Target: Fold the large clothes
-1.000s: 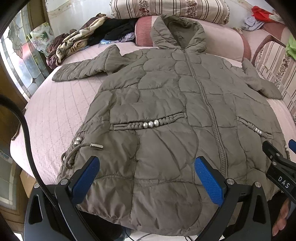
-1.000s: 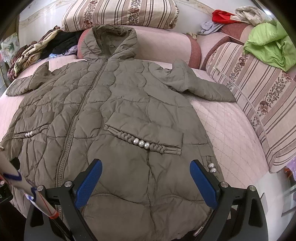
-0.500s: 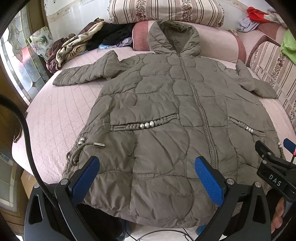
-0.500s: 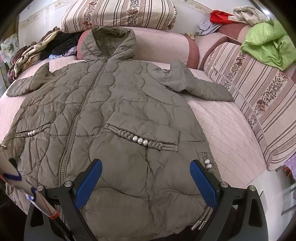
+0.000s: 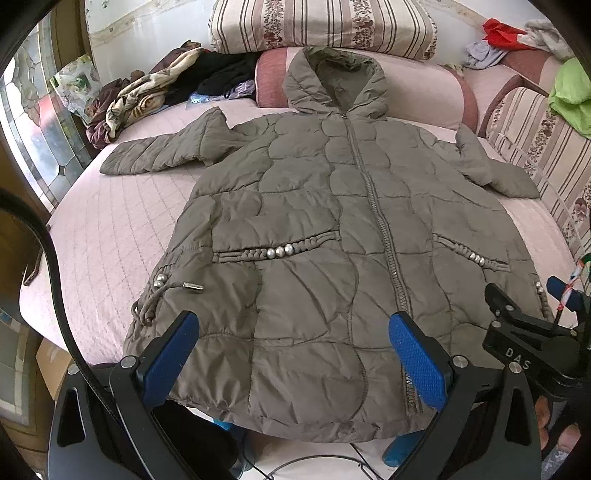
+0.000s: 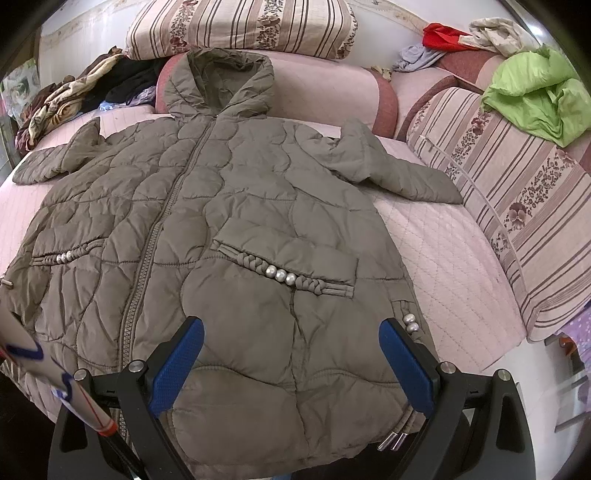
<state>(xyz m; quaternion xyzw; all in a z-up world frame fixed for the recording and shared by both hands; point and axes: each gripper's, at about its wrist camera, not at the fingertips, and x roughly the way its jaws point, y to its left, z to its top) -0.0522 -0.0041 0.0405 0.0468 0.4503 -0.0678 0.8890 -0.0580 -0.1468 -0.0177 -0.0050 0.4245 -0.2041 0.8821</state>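
Note:
A large olive quilted hooded coat (image 5: 314,229) lies flat, front up and zipped, on a pink quilted bed (image 5: 110,229), hood toward the pillows and both sleeves spread out. It also shows in the right wrist view (image 6: 229,229). My left gripper (image 5: 291,350) is open and empty, hovering above the coat's hem on its left half. My right gripper (image 6: 291,354) is open and empty above the hem on the coat's right half. The right gripper's body shows at the right edge of the left wrist view (image 5: 532,343).
Striped pillows (image 5: 321,26) lie at the bed's head. A pile of clothes (image 5: 147,92) sits at the back left. A striped bolster (image 6: 517,206) with a green garment (image 6: 535,96) runs along the right side. A stained-glass window (image 5: 40,122) is at the left.
Both grippers have pulled back toward the foot of the bed, so the coat's hem and the bed edge now show below the fingers. The coat has not moved.

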